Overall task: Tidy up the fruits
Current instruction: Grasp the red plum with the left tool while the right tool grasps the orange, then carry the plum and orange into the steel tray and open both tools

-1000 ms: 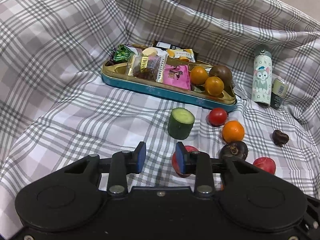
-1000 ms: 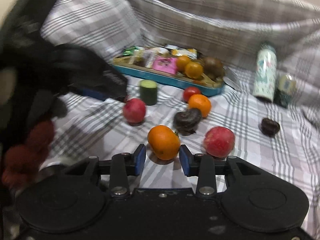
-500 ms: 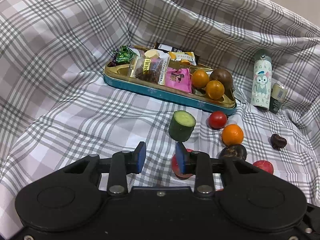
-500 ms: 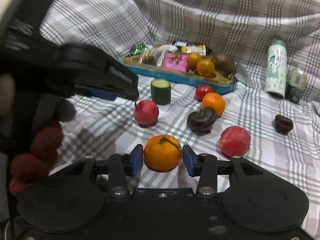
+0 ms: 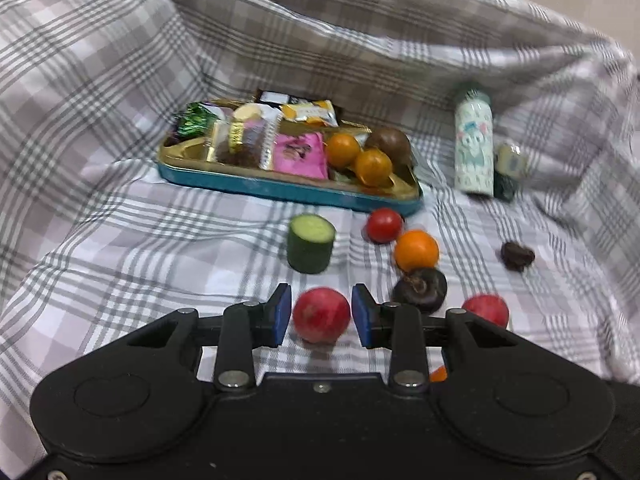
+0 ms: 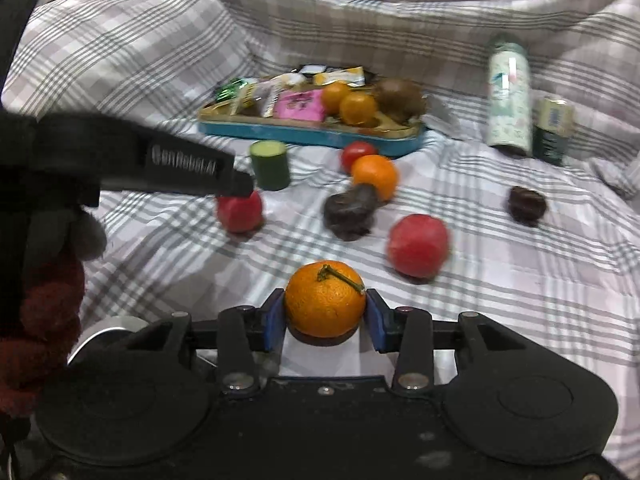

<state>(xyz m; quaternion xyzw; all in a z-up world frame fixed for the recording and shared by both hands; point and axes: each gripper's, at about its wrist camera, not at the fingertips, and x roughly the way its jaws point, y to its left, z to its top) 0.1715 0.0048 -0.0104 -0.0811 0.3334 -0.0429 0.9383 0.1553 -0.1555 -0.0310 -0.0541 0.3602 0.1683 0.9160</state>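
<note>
holding my right gripper (image 6: pixel 325 321) around a stemmed orange (image 6: pixel 325 299), i see both blue pads pressed against its sides, so the jaws are clamped on it, low over the plaid cloth (image 6: pixel 520 280). my left gripper (image 5: pixel 321 315) has its jaws apart, straddling a red fruit (image 5: pixel 321 314) with a sliver of gap on each side; i cannot tell if either pad touches it.

just ahead and right of the right gripper lies a second red fruit (image 6: pixel 418 245), and beyond the orange a dark wrinkled fruit (image 6: pixel 350 210) touches a smaller orange (image 6: pixel 375 175), with a cherry tomato (image 6: pixel 357 153) just behind that. far to the right sits a small dark fruit (image 6: pixel 527 205) on its own.

ahead of the left gripper a cucumber stub (image 5: pixel 311 243) stands upright, cut face up.

farther on, a teal tray (image 5: pixel 280 190) with a gold inside holds snack packets on its left side and two small oranges (image 5: pixel 343 149) plus a brown fruit (image 5: pixel 389 145) on its right side. to the right of the tray, a pale patterned bottle (image 5: pixel 473 144) stands upright with a small dark jar (image 5: pixel 508 172) just beside it.

a person's dark-gloved hand (image 6: pixel 52 240) grips the left tool at the left edge of the right wrist view.
</note>
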